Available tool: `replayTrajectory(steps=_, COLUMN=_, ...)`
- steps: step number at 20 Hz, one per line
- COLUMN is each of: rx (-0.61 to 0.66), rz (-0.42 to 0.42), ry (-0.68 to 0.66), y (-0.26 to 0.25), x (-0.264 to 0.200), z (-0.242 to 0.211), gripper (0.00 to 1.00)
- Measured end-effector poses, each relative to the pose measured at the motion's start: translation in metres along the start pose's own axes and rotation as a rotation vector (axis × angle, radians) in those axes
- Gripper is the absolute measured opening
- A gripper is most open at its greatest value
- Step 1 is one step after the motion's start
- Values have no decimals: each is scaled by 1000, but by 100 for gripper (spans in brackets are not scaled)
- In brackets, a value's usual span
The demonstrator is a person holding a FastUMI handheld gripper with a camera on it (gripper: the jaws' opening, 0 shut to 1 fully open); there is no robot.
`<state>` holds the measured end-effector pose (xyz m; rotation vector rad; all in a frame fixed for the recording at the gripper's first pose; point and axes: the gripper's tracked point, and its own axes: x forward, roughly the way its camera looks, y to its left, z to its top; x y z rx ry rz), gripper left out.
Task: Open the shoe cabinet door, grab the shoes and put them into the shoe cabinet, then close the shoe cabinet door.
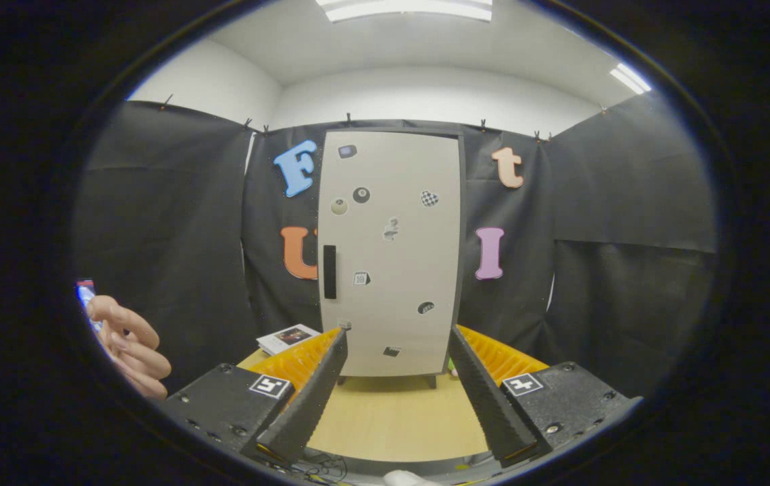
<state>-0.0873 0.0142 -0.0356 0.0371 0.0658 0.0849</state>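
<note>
A tall pale shoe cabinet (392, 250) stands upright at the far end of the wooden table (392, 412), straight beyond my fingers. Its door is closed and carries several small stickers. A dark vertical handle (329, 272) sits on the door's left side at mid height. My gripper (398, 341) is open, its two fingers spread wide with nothing between them, well short of the cabinet. The cabinet's lower part shows in the gap between the fingertips. A small green and pink bit peeks out by the cabinet's right foot; I cannot tell what it is.
A person's hand (130, 345) holding a small device is at the left of the table. A stack of printed cards or booklets (288, 337) lies on the table left of the cabinet. Black cloth walls surround the booth.
</note>
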Motion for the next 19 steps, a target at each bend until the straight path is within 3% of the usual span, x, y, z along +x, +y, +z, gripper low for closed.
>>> replayTrajectory(steps=19, rx=-4, rz=-10, ry=0, y=-2, x=9, z=1, gripper=99)
